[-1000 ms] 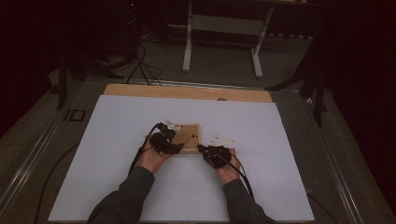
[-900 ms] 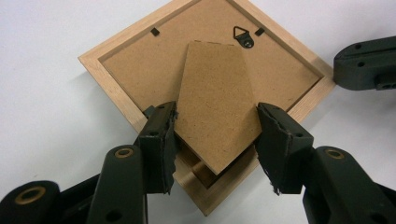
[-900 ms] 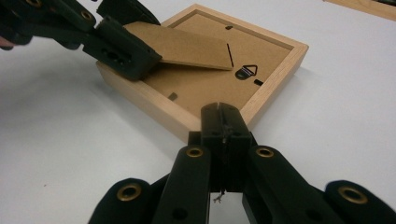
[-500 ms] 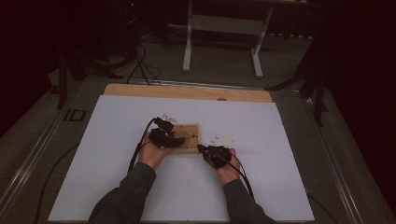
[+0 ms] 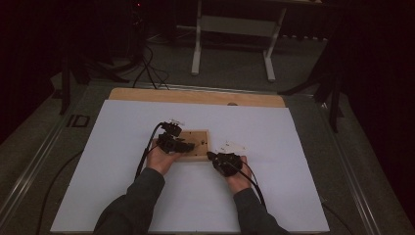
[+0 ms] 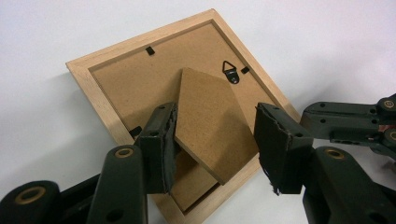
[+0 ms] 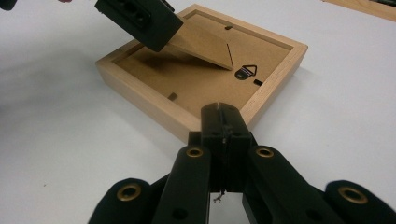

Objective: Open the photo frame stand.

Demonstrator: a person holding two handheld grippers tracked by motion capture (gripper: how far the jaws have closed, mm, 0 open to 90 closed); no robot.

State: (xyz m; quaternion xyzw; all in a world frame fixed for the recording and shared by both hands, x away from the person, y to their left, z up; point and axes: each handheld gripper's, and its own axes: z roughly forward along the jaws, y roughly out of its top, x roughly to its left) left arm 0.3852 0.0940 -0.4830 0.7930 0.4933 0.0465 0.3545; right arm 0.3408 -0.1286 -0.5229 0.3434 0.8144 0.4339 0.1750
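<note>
A light wooden picture frame (image 5: 201, 137) lies face down on the white sheet, its brown backing (image 6: 121, 88) up. The hinged stand flap (image 6: 210, 116) is tilted up off the backing (image 7: 187, 79). My left gripper (image 6: 212, 144) reaches over the frame from the left (image 5: 182, 145), with its pads against the flap's two side edges. One of its fingers (image 7: 140, 18) covers the flap's raised end. A black hanger (image 7: 243, 72) sits near the far rim. My right gripper (image 7: 222, 112) is shut with nothing in it, its tips at the frame's near right rim (image 5: 210, 155).
The white sheet (image 5: 293, 186) covers most of the table, with a bare wooden strip (image 5: 195, 97) along the far edge. Small white bits (image 5: 235, 145) lie just beyond the right hand. Cables trail back from both grippers. A metal stand (image 5: 235, 29) is on the floor beyond.
</note>
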